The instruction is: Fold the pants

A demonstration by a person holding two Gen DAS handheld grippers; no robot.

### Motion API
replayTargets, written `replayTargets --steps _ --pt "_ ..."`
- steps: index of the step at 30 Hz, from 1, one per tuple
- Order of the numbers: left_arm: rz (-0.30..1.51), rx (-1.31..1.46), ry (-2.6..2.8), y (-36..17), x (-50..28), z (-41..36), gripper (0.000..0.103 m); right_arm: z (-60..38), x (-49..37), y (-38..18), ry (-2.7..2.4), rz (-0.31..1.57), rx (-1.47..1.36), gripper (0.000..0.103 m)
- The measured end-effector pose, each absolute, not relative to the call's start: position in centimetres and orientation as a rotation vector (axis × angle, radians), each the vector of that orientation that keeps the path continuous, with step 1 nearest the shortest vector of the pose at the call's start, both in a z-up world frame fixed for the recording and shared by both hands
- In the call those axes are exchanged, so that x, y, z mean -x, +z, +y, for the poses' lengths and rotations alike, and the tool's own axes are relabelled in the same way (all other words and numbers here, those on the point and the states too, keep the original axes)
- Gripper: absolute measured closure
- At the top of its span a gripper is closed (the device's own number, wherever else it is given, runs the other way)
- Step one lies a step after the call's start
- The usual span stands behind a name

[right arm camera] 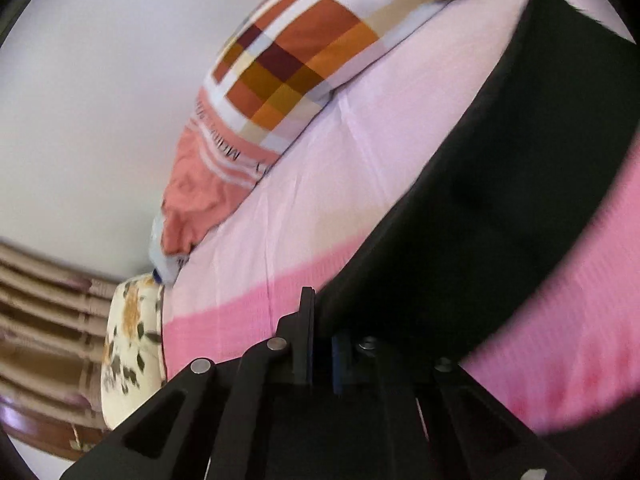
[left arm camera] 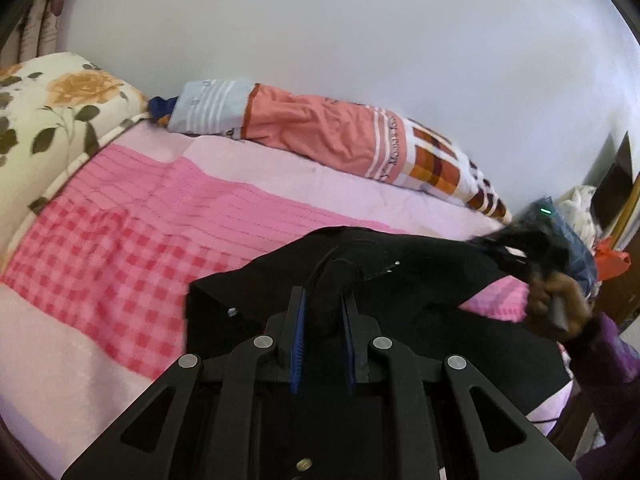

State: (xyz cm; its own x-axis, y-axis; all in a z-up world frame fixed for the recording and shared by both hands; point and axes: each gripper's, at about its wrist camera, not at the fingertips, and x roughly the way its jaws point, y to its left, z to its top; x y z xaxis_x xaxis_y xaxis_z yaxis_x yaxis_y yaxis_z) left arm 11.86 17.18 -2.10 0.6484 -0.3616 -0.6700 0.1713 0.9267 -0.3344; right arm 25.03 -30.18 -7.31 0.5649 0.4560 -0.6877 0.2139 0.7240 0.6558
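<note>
Black pants (left arm camera: pixel 404 280) lie on a pink bed cover (left arm camera: pixel 140 220). My left gripper (left arm camera: pixel 323 294) is shut on a raised fold of the cloth, which bulges up between its blue pads. At the right of the left wrist view a hand (left arm camera: pixel 556 308) holds my right gripper (left arm camera: pixel 516 254), blurred, at the far edge of the pants. In the right wrist view the right gripper (right arm camera: pixel 324 320) has its jaws nearly together on the black cloth. From there a band of the pants (right arm camera: pixel 480 200) stretches up to the right over the bed.
A long orange patchwork bolster (left arm camera: pixel 320 128) lies along the white wall (left arm camera: pixel 360 40). A floral pillow (left arm camera: pixel 48 120) sits at the bed's left end. Heaped clothes (left arm camera: pixel 580 208) and wooden furniture stand off the right end, and a curtain (right arm camera: pixel 40 300) hangs beyond the pillow.
</note>
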Motion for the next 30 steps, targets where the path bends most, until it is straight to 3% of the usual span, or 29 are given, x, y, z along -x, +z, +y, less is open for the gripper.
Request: replayTargets --steps 5,11,15,19,21,23,25,30 --pt "0.915 0.272 -0.266 -3.7 -9.6 19.1 0.086 -30.2 -15.0 -7.5 0.173 1.000 -0.795 0.096" --pt "0.990 0.254 -0.192 -5.9 -6.0 20.0 0.086 -29.3 -5.9 -12.8 0.151 1.171 -0.883 0.097" --pt "1.035 0.211 -0.129 -7.3 -4.1 20.2 0.085 -29.1 -4.0 -15.1 0.169 1.216 -0.929 0.099" --pt "1.031 0.103 -0.014 -6.6 -2.7 19.4 0.079 -29.4 -3.4 -15.4 0.222 1.199 -0.968 0.093" --pt "0.986 0.020 0.078 -5.3 -2.0 18.8 0.065 -30.2 -3.1 -16.1 0.246 1.164 -1.041 0.090" --pt "0.931 -0.027 0.135 -3.9 -1.2 18.3 0.039 -31.5 -2.7 -16.4 0.244 1.089 -1.147 0.079" --pt "0.903 -0.047 0.165 -2.9 -0.8 18.0 0.021 -33.7 -2.3 -16.0 0.235 0.978 -1.205 0.069" --pt "0.821 0.073 0.036 0.0 -0.5 16.9 0.017 -39.6 -2.5 -15.7 0.193 0.751 -1.322 0.063"
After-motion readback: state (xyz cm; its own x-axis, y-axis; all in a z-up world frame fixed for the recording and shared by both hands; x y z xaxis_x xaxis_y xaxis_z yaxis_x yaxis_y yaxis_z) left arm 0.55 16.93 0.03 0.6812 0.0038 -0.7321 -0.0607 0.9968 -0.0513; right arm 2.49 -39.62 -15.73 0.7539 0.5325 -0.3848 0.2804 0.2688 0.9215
